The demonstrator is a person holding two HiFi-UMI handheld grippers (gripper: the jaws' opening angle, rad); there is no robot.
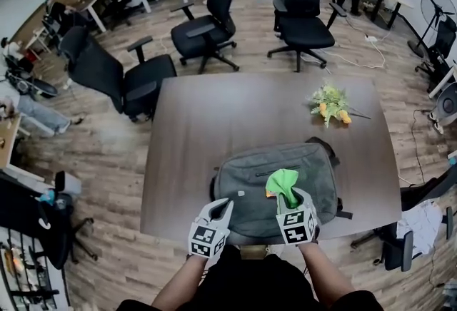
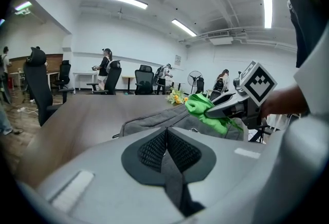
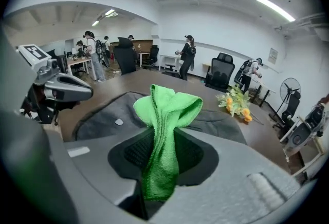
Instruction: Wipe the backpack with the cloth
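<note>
Head view: a grey woven-fabric backpack, a rounded rectangle, lies flat at the near edge of a dark brown table on wood-plank flooring among black office chairs. Both forearms reach forward, the left gripper at the backpack's near left corner and the right gripper over its middle with a green cloth bunched at its tip. Left gripper view: the ribbed black pads meet with nothing between them, the backpack lying just ahead. Right gripper view: the jaws clamp the nubby cloth, whose folded top stands upright above the backpack's grey panel.
</note>
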